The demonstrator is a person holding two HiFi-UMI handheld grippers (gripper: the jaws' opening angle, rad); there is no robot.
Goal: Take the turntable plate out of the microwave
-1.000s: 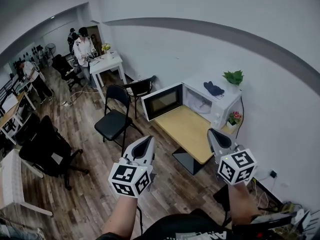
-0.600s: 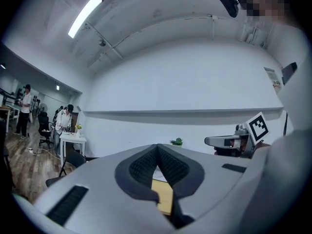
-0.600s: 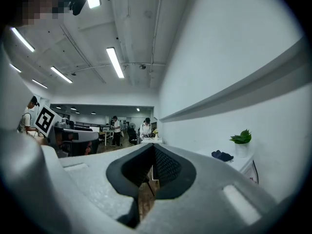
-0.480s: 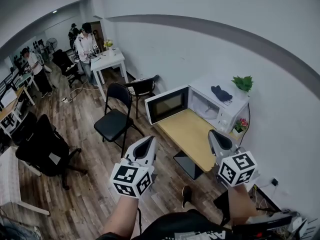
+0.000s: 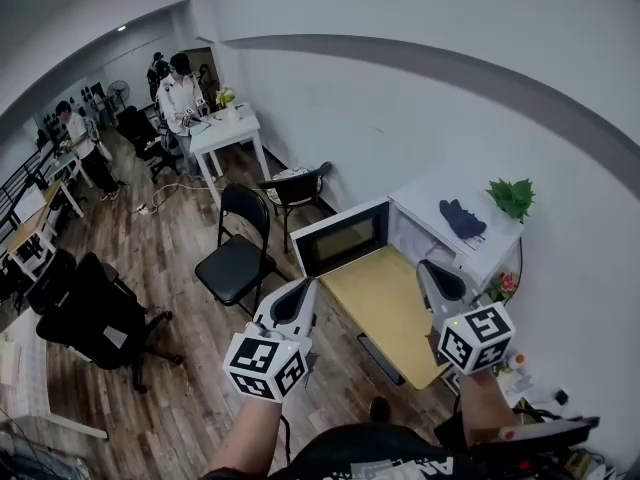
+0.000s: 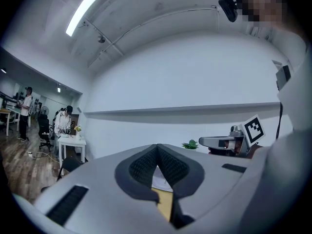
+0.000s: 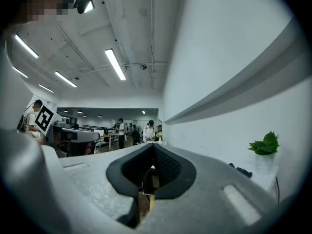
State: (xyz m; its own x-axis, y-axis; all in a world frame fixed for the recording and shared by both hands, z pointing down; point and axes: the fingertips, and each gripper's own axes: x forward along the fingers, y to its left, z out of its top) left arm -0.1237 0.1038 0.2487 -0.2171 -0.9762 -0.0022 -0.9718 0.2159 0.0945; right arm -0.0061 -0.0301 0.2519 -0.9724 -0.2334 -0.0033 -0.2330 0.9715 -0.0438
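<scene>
Found microwave at far end of desk, door swung fully open to its left. Could not make out turntable plate inside the pale cavity; too small to tell. Noted dark cloth and potted plant resting on top of microwave. Recorded left hand-held gripper and right hand-held gripper both clenched and empty, held level, short of the microwave and apart from it.
</scene>
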